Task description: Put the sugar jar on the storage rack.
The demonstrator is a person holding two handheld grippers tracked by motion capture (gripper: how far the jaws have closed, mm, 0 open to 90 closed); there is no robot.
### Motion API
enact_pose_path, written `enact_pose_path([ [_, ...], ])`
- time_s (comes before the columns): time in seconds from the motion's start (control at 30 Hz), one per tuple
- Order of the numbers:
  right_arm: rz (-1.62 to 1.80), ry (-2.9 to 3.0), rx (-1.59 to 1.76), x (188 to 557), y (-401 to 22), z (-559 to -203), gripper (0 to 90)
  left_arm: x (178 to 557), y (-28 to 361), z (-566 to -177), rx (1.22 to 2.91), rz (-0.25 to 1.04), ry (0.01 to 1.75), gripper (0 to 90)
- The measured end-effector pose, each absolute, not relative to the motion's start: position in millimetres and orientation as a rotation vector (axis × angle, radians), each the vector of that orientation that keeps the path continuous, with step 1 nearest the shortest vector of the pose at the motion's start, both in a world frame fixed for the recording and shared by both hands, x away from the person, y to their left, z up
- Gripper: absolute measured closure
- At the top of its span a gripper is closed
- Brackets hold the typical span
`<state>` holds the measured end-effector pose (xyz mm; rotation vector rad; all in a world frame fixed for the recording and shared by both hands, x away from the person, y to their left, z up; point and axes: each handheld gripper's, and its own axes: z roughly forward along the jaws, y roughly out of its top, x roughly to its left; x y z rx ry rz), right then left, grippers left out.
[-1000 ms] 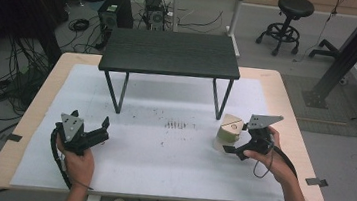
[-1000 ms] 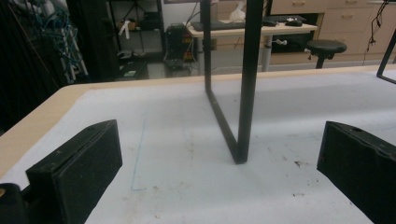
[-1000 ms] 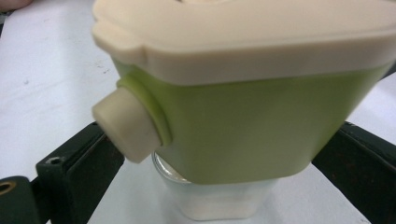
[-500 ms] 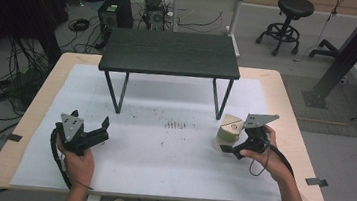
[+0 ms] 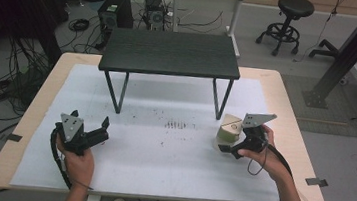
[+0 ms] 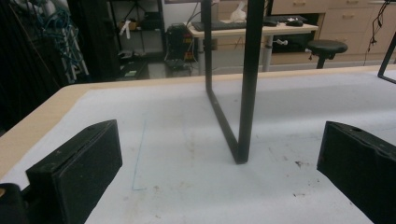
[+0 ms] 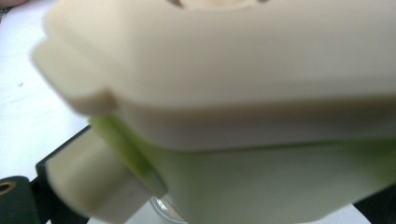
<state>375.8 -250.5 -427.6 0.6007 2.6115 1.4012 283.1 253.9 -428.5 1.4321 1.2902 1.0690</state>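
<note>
**Inspector:** Your left claw (image 5: 99,131) rests low at the near left of the bench (image 5: 34,115), held in your left hand (image 5: 77,158). Its jaws stand wide apart with nothing between them. In the left gripper view the claw (image 6: 219,163) looks along the white mat (image 6: 177,140) at one black leg (image 6: 247,79) of the stand.

**Operator:** And the right side?

**Inspector:** Your right claw (image 5: 229,147) sits at the near right of the bench, in your right hand (image 5: 261,152), with its grey plate (image 5: 257,120) on top. It is against a container (image 5: 227,131) with a cream lid and a pale green body. In the right gripper view the container (image 7: 243,116) is blurred and very close, its cream lid above, the green body below, a cream side latch at lower left. A black jaw shows just behind that latch and another dark edge at lower right, so the jaws appear closed about the container's lower body.

**Operator:** Where does the container stand?

**Inspector:** On the mat, just right of the stand's near right leg (image 5: 224,98), upright as far as I can tell. Whether it is touching the mat or slightly raised I cannot tell.

**Operator:** The stand?

**Inspector:** The stand (image 5: 171,52), a dark low table, occupies the far middle of the bench. Small dark marks (image 5: 176,125) lie on the mat between your two claws.
</note>
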Motion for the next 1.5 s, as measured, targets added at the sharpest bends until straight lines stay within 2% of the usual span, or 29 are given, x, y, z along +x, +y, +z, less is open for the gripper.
enact_pose_path([
  [1.5,1.407,2.623,0.592,375.8,-248.3,-427.9,2.9,283.3,253.5,-428.5,1.436,1.071,1.292,0.2],
])
